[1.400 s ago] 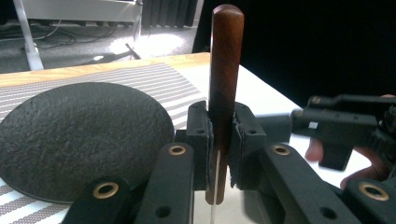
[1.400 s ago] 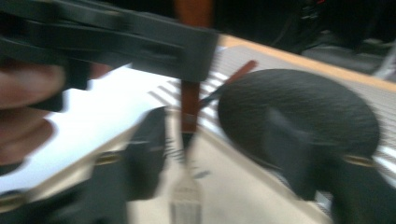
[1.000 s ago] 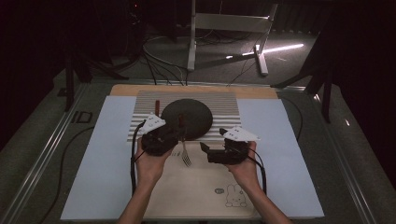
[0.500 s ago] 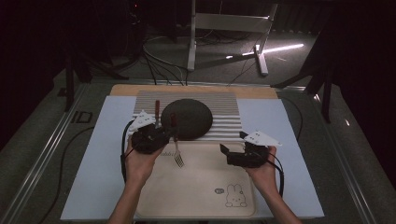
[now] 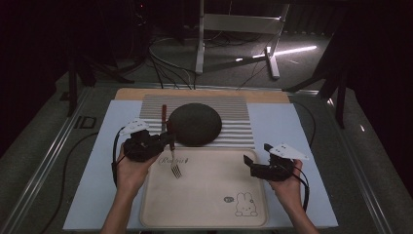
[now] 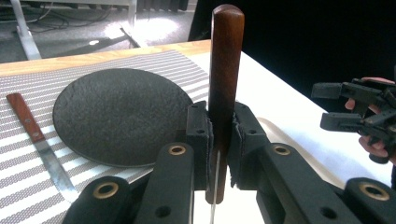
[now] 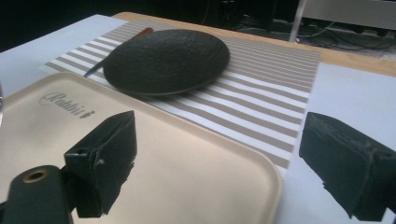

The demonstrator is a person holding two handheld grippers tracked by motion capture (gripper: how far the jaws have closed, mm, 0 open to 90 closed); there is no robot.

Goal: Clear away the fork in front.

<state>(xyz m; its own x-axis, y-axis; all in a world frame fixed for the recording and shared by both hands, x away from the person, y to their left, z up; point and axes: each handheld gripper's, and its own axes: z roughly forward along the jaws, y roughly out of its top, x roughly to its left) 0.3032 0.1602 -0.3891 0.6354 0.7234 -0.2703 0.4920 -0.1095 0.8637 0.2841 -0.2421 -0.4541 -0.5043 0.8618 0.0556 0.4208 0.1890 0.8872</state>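
Observation:
My left gripper (image 5: 167,140) is shut on a fork's brown wooden handle (image 6: 225,70), which stands upright between the pads in the left gripper view. The fork's metal tines (image 5: 176,170) hang over the upper left part of the beige tray (image 5: 204,204). A round black plate (image 5: 195,124) lies on the striped placemat (image 5: 234,119) just beyond. A wooden-handled knife (image 5: 164,115) rests on the mat left of the plate. My right gripper (image 5: 250,165) is open with nothing between its jaws, at the tray's right rim (image 7: 261,177).
The tray lies on a pale blue sheet (image 5: 287,126) over the table, with a wooden board edge (image 5: 146,92) behind the mat. Cables and a metal stand (image 5: 199,44) lie on the floor beyond the table. Black cables trail from both grippers.
The two grippers have drawn apart. The left one carried the fork leftward over the tray's upper left. The right one slid right and nearer the person, to the tray's right rim.

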